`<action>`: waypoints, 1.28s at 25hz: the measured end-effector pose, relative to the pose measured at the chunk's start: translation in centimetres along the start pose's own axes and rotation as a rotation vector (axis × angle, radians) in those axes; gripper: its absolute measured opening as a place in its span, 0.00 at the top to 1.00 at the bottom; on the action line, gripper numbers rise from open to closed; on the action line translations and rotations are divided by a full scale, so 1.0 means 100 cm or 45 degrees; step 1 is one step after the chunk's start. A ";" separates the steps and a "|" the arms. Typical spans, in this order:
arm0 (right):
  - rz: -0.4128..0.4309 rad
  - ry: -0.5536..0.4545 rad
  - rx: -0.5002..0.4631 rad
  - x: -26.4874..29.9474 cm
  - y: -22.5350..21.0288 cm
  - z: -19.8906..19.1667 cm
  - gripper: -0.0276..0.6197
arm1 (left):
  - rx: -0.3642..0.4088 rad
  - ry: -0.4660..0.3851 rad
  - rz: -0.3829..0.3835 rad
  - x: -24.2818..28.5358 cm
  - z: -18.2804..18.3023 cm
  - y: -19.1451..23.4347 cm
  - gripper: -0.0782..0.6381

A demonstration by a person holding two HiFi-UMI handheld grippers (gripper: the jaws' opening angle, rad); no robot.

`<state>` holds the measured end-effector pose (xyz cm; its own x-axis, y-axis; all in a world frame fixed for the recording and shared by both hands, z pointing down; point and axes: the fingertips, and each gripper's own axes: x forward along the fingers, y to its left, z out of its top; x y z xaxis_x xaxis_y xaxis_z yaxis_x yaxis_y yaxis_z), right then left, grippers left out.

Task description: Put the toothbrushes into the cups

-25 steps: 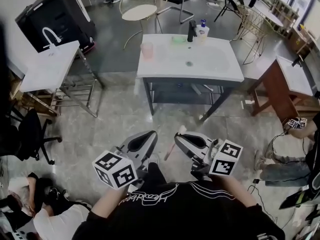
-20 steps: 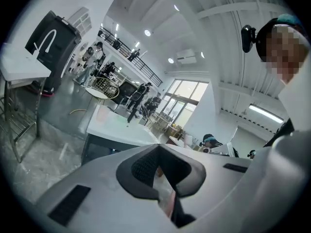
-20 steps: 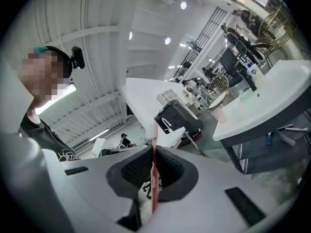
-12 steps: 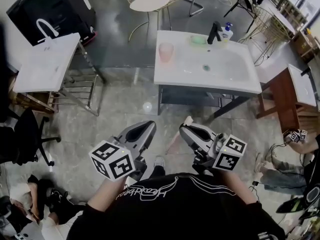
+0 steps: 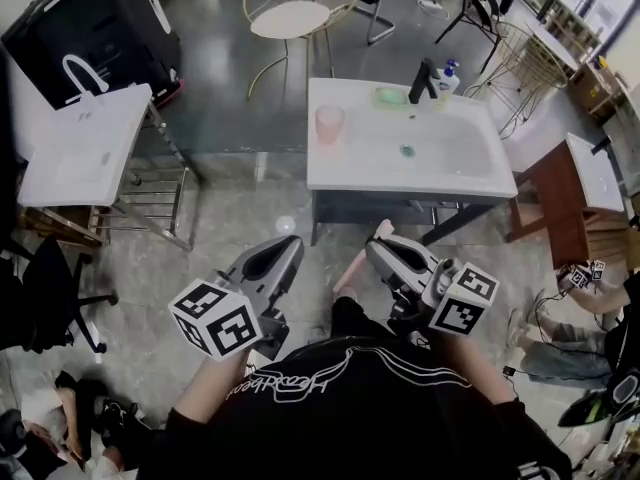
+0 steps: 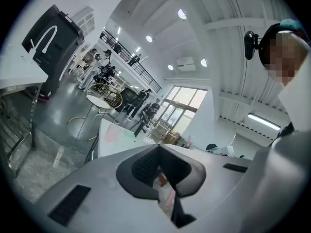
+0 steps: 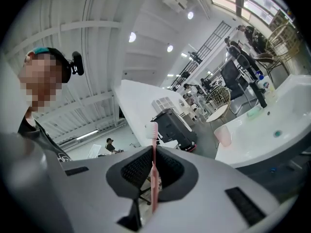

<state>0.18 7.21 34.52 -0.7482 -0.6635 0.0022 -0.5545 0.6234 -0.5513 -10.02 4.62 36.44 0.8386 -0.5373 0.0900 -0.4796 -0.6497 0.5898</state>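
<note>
Gripping a pink toothbrush (image 7: 153,178) between my right fingers (image 7: 137,170); left fingers (image 6: 144,167) closed together; pink cup (image 5: 329,124) at the surface's (image 5: 365,166) left edge.

Floor (image 5: 250,233) ahead of the sink counter (image 5: 350,168) is open up to its front edge. Counter's front strip and front-left corner are bare. Cup (image 5: 329,124) stands alone near the back-left corner, clear overhead. Back edge is crowded: soap dish (image 5: 391,96), faucet (image 5: 424,80), bottle (image 5: 447,80). Side table (image 5: 80,158) flanks left, wooden table (image 5: 570,198) right.

glossy white sink (image 5: 352,156), smooth pink plastic toothbrush (image 7: 153,188)
</note>
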 end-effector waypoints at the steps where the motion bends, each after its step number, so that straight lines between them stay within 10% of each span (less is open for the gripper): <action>1: -0.003 -0.013 -0.003 0.002 -0.003 0.006 0.89 | -0.010 0.001 0.001 0.002 0.002 0.003 0.88; 32: 0.088 -0.025 0.055 0.126 -0.226 0.136 0.89 | -0.091 0.104 0.250 0.187 0.075 0.152 0.88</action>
<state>8.26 -20.86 35.63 -0.7766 -0.6278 -0.0528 -0.4855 0.6497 -0.5849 -3.57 -19.31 41.10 0.7504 -0.6025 0.2717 -0.6187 -0.4958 0.6095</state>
